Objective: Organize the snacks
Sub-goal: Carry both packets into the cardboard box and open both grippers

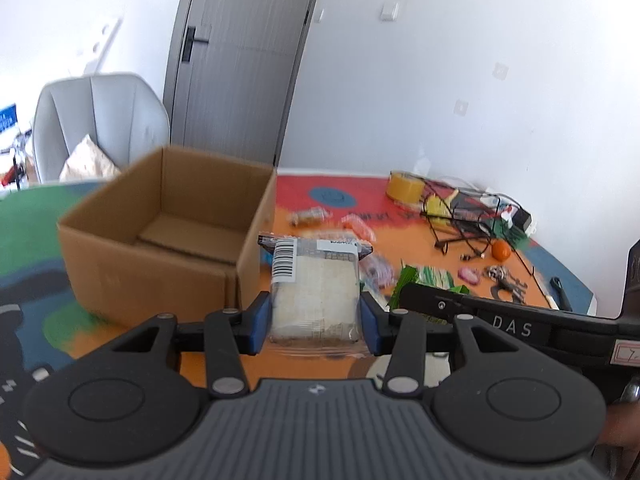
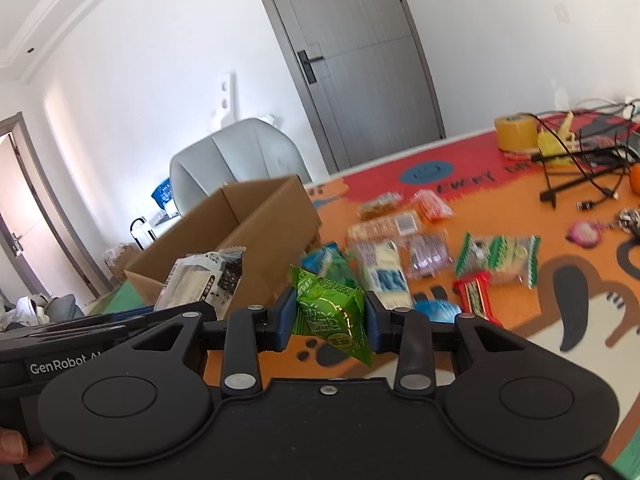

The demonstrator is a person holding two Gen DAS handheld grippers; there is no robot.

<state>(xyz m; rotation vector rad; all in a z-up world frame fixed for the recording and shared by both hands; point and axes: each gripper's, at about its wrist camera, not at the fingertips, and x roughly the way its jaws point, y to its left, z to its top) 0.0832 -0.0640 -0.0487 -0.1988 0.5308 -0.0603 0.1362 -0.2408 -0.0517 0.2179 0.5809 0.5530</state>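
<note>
matt brown cardboard box (image 1: 160,236), glossy clear plastic snack pack (image 1: 316,284), shiny green foil packet (image 2: 332,312), matt black plastic gripper bodies, blue rubbery pads (image 1: 258,322)

One box (image 1: 160,236) left of the grippers, two held snacks (clear pack (image 1: 314,292), green pack (image 2: 332,312)), roughly ten loose packets (image 2: 496,258) ahead on the mat, blur hindering count, one tape roll (image 2: 516,132), one orange (image 1: 501,250) beyond.

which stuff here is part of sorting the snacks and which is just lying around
Job:
- cardboard box
- clear-wrapped snack held in left gripper
- green packet held in right gripper
- loose snack packets

Lying about:
- yellow tape roll
- black cables
- orange fruit
- keys
</note>
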